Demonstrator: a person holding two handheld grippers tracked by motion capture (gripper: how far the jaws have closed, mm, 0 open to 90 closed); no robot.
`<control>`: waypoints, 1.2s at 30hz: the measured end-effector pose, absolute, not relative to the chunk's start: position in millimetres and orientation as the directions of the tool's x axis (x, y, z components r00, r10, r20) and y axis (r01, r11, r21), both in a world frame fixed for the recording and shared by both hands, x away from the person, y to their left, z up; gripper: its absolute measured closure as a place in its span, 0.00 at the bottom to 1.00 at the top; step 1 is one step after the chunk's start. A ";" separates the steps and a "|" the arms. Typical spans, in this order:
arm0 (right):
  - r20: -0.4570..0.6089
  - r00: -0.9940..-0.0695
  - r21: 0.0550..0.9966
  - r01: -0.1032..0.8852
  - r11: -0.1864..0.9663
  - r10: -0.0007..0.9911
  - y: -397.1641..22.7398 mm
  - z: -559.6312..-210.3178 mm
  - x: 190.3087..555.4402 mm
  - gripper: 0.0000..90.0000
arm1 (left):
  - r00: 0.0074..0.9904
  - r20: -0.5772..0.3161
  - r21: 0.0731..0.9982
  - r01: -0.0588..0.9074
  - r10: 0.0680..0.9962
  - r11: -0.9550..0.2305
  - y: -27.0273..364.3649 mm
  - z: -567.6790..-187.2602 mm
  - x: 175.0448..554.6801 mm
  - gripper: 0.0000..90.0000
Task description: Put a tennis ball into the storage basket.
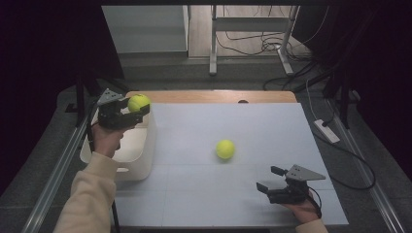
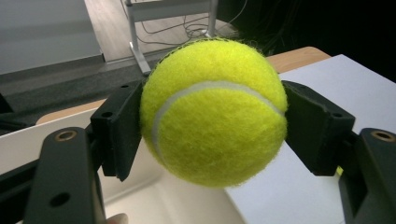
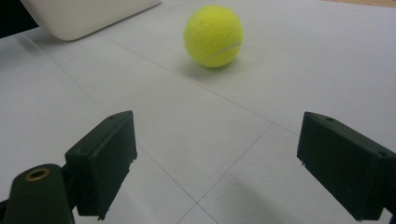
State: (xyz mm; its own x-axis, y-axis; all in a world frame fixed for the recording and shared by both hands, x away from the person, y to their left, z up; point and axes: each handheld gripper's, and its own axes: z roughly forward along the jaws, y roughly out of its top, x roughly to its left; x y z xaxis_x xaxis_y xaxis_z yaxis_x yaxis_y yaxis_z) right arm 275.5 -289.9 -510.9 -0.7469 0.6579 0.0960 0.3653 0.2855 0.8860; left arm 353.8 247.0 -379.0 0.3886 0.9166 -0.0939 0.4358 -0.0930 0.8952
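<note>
Yellow felt with a white seam and no readable writing: one tennis ball (image 2: pixel 214 112) is clamped in the left gripper (image 1: pixel 127 112) above the white bin (image 1: pixel 141 160). Second ball (image 1: pixel 225 149) lies on the table (image 1: pixel 204 204), ahead of the right gripper (image 1: pixel 270 178), whose jaws are wide apart and empty.

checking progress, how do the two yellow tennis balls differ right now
The held yellow felt tennis ball is clamped in the left gripper above the white plastic bin; the loose yellow felt tennis ball lies free on the white table, ahead of the open right gripper. Both look identical.
</note>
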 end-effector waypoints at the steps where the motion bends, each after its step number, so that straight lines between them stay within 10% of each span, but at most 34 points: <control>1: 0.097 -0.747 0.885 0.366 0.286 0.658 -289.9 -510.9 275.4 0.13 | 0.389 -0.094 0.895 0.436 0.917 -0.093 247.0 -379.0 353.8 0.30; 36: 0.102 -0.751 0.883 0.371 0.289 0.652 -289.5 -512.0 276.1 0.13 | 0.296 -0.060 0.834 0.540 0.953 -0.115 272.8 -390.5 381.4 0.30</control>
State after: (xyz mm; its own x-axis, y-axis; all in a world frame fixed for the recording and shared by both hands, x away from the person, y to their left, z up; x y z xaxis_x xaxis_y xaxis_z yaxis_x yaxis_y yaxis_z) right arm 276.1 -289.5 -512.0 -0.7509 0.6525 0.1022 0.3711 0.2888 0.8825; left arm 381.4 272.8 -390.5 0.2960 0.9533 -0.0604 0.5404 -0.1150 0.8335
